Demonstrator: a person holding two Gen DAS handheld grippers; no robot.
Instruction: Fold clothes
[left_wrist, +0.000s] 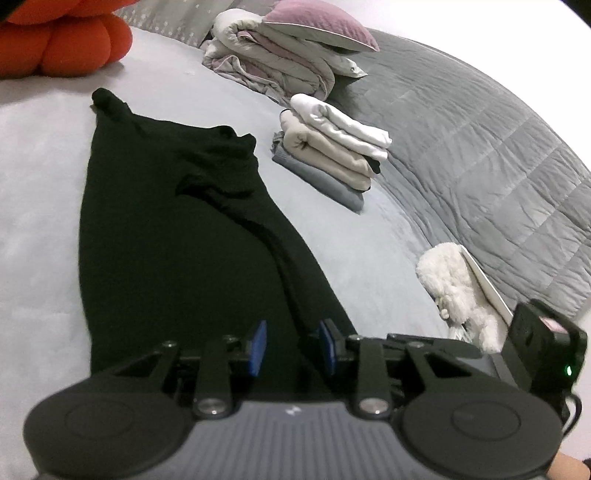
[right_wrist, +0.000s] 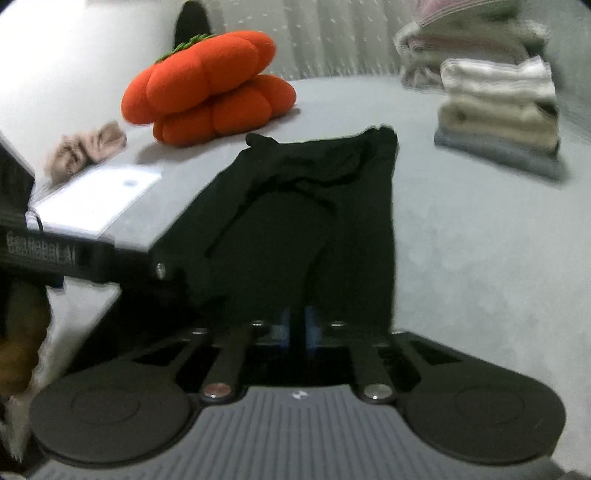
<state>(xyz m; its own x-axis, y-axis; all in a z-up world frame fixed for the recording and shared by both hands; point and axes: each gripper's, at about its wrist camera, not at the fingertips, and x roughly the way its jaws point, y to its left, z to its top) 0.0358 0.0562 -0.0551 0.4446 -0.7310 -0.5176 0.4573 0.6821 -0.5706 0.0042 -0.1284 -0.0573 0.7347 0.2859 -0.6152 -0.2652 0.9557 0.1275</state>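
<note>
Your left gripper (left_wrist: 291, 347) gapes over the soft, floppy black garment (left_wrist: 177, 229); your right gripper (right_wrist: 297, 328) seems to pinch its near edge.

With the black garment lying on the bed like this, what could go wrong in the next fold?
1. The left gripper is open over the near edge of the black garment, while the right gripper looks shut on it; lifting unevenly may skew the fold.
2. A loose ridge crosses the cloth and could get folded in as a crease.
3. The folded stack lies close beside the garment; a wide swing might knock it.
</note>
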